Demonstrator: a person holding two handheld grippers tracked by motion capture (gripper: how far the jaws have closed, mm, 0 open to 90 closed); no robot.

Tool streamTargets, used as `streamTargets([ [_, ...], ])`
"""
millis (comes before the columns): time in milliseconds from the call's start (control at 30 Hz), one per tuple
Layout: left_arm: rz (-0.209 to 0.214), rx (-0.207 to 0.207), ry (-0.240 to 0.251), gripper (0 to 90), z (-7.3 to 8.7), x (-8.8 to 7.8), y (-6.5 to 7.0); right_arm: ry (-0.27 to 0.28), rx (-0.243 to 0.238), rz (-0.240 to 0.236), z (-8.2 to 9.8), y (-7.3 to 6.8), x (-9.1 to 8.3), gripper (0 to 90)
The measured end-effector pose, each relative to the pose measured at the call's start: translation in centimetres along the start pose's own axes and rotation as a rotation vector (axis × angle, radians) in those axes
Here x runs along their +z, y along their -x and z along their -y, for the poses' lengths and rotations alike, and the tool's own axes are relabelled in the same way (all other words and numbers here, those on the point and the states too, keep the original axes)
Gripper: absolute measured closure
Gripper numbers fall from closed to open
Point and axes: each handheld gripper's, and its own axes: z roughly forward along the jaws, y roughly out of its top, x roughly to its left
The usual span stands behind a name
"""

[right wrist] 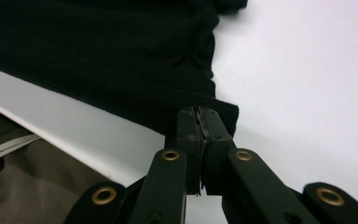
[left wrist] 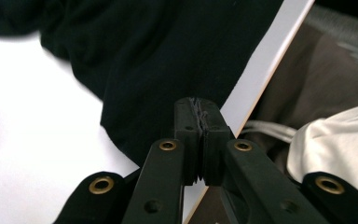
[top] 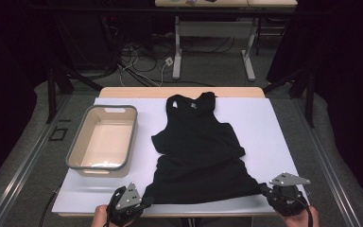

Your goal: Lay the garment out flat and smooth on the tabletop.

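Black cloth is pinched in both of my grippers at the near edge of the worktop [top: 269,123]. My left gripper [top: 144,202] has its jaws pressed tight on the near left corner of the tank top [top: 198,151]. My right gripper [top: 263,187] has its jaws pressed tight on the near right corner. In the left gripper view [left wrist: 199,100] and the right gripper view [right wrist: 199,109] there is no gap, just a thin bit of hem squeezed in.

I think I am about to lift the hem to fold the top. To do it well, I should raise both corners together, keep the hem pulled straight, and not tug hard.

Farther off, the top lies flat in the middle, its neck at the far edge. At the left edge sits a grey bin [top: 131,137].
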Motion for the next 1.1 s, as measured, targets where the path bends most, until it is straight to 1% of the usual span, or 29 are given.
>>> streamTargets([
  [33,-0.005,0.001,-0.019,87.9,0.0,0.4,-0.2,-0.030,-0.006,-0.002,0.1,0.1,1.0,88.6],
  [67,-0.009,0.001,-0.043,87.4,0.1,0.9,-0.4,-0.040,-0.011,0.005,0.2,0.1,1.7,88.4],
  [100,-0.006,-0.010,-0.047,86.4,0.1,1.3,-0.7,-0.059,-0.024,0.004,0.2,0.2,2.6,88.1],
  [133,-0.006,-0.013,-0.050,82.5,0.0,1.5,-0.9,-0.076,-0.034,0.004,0.3,0.3,3.4,87.6],
  [167,0.000,-0.010,-0.057,79.9,-0.1,1.4,-1.0,-0.081,-0.032,-0.002,0.3,0.3,3.9,86.8],
  [200,-0.014,-0.010,-0.043,76.4,-0.1,1.3,-0.9,-0.082,-0.044,-0.005,0.3,0.3,4.3,84.9],
  [267,-0.033,-0.012,-0.040,65.9,-0.1,0.9,-0.7,-0.067,-0.046,-0.008,0.3,0.3,4.1,82.2],
  [300,-0.036,-0.007,-0.032,64.9,-0.1,0.6,-0.5,-0.060,-0.058,-0.007,0.3,0.3,3.7,80.3],
  [333,-0.041,-0.005,-0.023,62.7,0.0,0.3,-0.2,-0.048,-0.048,-0.017,0.3,0.1,3.4,78.9],
  [367,-0.037,-0.002,-0.016,61.8,0.0,0.2,0.1,-0.034,-0.051,-0.023,0.5,0.0,3.0,78.7],
  [400,-0.039,0.007,-0.008,61.8,0.0,0.0,0.4,-0.033,-0.058,-0.024,0.5,-0.1,2.8,78.3],
  [433,-0.032,0.013,-0.003,62.2,0.0,-0.1,0.7,-0.027,-0.068,-0.031,0.6,-0.4,2.7,77.9],
  [533,-0.001,0.053,0.006,67.0,-0.3,-0.2,1.6,-0.042,-0.104,-0.048,0.7,-1.1,2.5,78.7],
  [567,0.014,0.061,0.008,69.1,-0.3,-0.2,1.8,-0.033,-0.116,-0.056,0.7,-1.3,2.7,79.4],
  [600,0.016,0.067,0.011,70.4,-0.4,-0.1,2.0,-0.052,-0.125,-0.067,0.7,-1.5,2.7,79.5],
  [667,0.038,0.079,0.012,72.8,-0.4,0.0,2.3,-0.051,-0.136,-0.082,0.7,-1.8,3.1,79.6],
  [700,0.049,0.085,0.001,73.3,-0.4,0.0,2.3,-0.049,-0.145,-0.085,0.7,-1.9,3.3,79.5],
  [733,0.053,0.082,0.010,74.6,-0.3,0.1,2.3,-0.055,-0.137,-0.084,0.7,-2.0,3.4,79.5],
  [767,0.068,0.087,0.000,75.6,-0.4,0.1,2.3,-0.047,-0.147,-0.085,0.6,-2.0,3.6,79.4],
  [800,0.069,0.084,0.001,75.7,-0.3,0.3,2.4,-0.050,-0.153,-0.092,0.5,-2.0,3.8,79.1],
  [833,0.078,0.090,-0.011,75.7,-0.4,0.4,2.4,-0.043,-0.154,-0.086,0.5,-2.0,4.0,78.1],
  [867,0.075,0.094,-0.011,75.6,-0.3,0.6,2.4,-0.049,-0.149,-0.088,0.3,-2.1,4.2,77.0],
  [900,0.072,0.089,-0.010,75.5,-0.3,0.9,2.5,-0.044,-0.154,-0.083,0.2,-2.1,4.4,75.8],
  [933,0.070,0.094,-0.019,74.4,-0.3,1.0,2.5,-0.035,-0.152,-0.087,0.1,-2.2,4.7,74.9],
  [967,0.059,0.098,-0.027,72.2,-0.4,1.2,2.6,-0.048,-0.152,-0.089,-0.1,-2.2,4.8,73.8],
  [1033,0.028,0.091,-0.041,66.3,-0.5,1.7,2.6,-0.040,-0.161,-0.085,-0.3,-2.2,5.0,71.2],
  [1067,0.012,0.090,-0.046,65.1,-0.5,2.0,2.4,-0.041,-0.165,-0.086,-0.4,-2.1,5.1,69.5],
  [1100,0.004,0.084,-0.052,64.9,-0.5,2.3,2.2,-0.042,-0.157,-0.086,-0.4,-2.2,5.2,68.0],
])
